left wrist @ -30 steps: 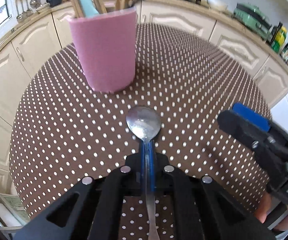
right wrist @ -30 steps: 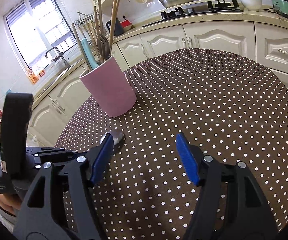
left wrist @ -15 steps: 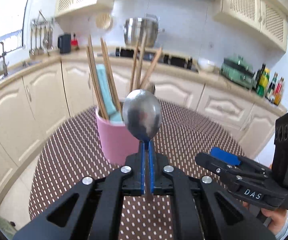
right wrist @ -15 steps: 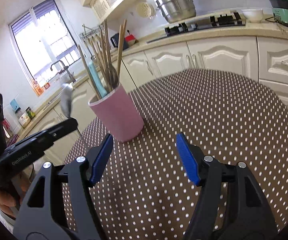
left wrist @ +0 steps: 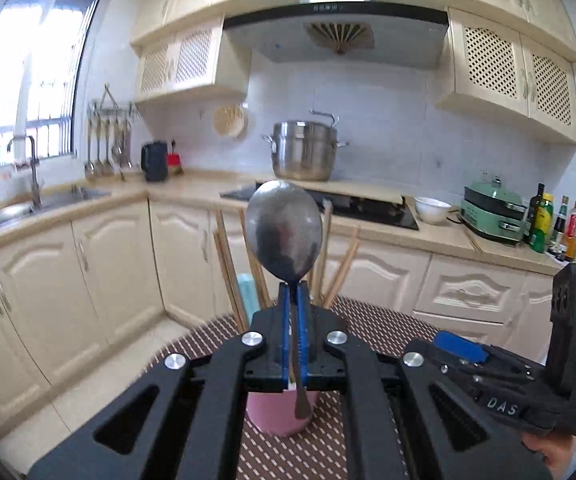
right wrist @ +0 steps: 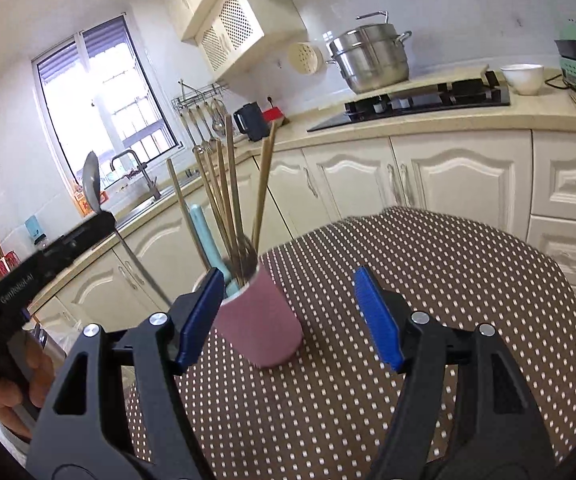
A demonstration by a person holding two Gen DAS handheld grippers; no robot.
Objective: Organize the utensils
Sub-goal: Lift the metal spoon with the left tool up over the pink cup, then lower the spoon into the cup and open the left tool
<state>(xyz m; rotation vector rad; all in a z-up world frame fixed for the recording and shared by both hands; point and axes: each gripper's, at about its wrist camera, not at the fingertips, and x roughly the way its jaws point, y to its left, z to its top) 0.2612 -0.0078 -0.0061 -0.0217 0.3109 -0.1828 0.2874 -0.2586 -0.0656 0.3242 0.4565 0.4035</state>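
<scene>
My left gripper [left wrist: 295, 292] is shut on a metal spoon [left wrist: 284, 232], held upright with the bowl up and the handle end hanging over the pink utensil cup [left wrist: 276, 416]. In the right wrist view the spoon [right wrist: 92, 186] and left gripper [right wrist: 104, 218] are raised left of the cup [right wrist: 262, 320], which holds wooden chopsticks [right wrist: 228, 192] and a teal utensil [right wrist: 204, 232]. My right gripper [right wrist: 288, 312] is open and empty, low over the table just in front of the cup; it also shows in the left wrist view [left wrist: 460, 350].
The cup stands on a round brown polka-dot table [right wrist: 428, 280]. Cream kitchen cabinets [right wrist: 428, 176] ring the table, with a hob and steel pot [right wrist: 372, 60] behind and a sink [left wrist: 28, 204] at the left.
My left gripper has lifted the spoon off the table and tipped it upright above the cup. The right gripper stayed open and shifted slightly towards the cup.
</scene>
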